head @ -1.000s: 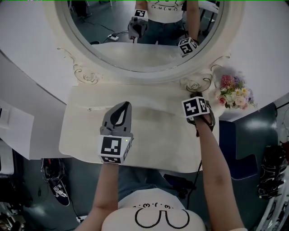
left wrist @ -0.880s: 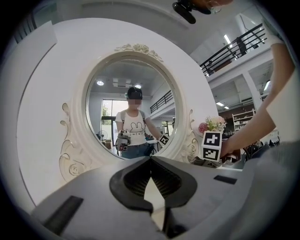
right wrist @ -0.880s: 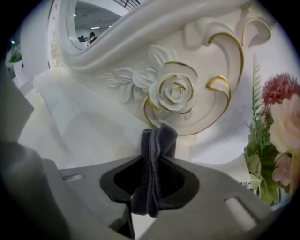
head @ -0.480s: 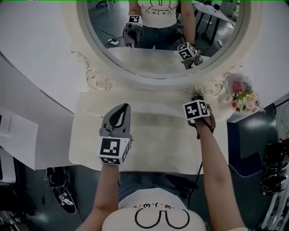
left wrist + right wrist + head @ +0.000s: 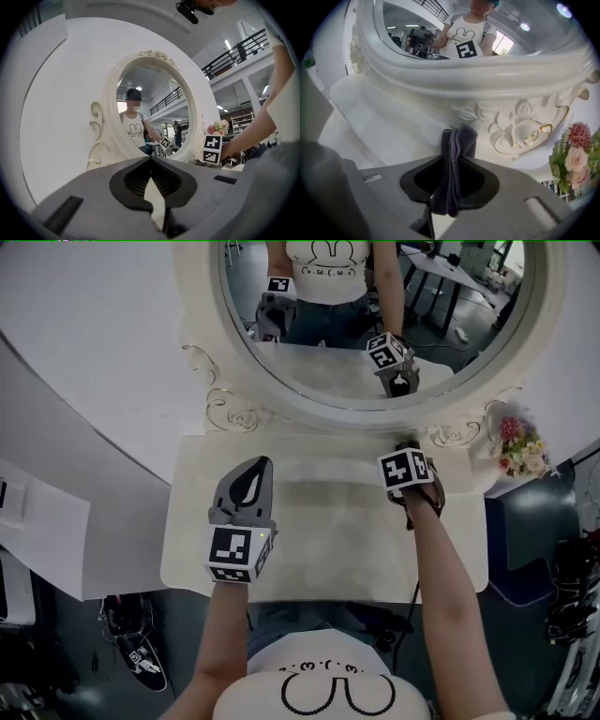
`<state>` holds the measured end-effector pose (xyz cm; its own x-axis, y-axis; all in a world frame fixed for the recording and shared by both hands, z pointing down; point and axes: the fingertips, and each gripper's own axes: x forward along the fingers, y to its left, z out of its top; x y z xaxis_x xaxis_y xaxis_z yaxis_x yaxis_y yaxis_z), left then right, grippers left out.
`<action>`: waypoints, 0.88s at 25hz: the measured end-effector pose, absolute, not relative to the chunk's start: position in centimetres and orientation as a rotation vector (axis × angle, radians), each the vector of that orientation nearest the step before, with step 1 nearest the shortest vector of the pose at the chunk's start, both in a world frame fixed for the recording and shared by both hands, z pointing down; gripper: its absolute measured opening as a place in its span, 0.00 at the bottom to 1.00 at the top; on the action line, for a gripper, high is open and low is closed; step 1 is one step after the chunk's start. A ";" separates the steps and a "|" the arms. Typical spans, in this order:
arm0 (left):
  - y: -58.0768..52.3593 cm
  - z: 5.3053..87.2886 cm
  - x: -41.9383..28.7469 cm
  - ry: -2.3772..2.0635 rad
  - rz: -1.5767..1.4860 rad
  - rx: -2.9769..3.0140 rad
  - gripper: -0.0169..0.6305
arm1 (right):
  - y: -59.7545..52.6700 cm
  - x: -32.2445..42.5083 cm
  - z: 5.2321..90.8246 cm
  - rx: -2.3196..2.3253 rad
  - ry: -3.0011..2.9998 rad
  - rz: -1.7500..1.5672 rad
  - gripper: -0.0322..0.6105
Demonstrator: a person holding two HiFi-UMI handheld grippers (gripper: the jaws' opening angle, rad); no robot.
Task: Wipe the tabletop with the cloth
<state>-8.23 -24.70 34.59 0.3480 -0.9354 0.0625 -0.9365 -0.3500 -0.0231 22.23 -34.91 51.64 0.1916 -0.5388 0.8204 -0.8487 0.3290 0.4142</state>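
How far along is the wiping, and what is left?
Done: the cloth is picked up and clamped in the right gripper. In hand: that gripper sits at the back right of the tabletop, by the mirror frame. Left: the wiping itself; no wiped patch shows, so progress cannot be judged. The left gripper is shut and empty.

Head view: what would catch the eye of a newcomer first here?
The big oval mirror in its ornate white frame stands at the back of the pale tabletop. The right gripper is shut on a dark cloth near the frame's base; the left gripper is shut and empty.
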 end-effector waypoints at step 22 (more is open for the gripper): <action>-24.0 34.5 -19.2 -1.783 0.080 2.590 0.02 | -34.6 8.0 51.5 1.328 -1.542 0.391 0.18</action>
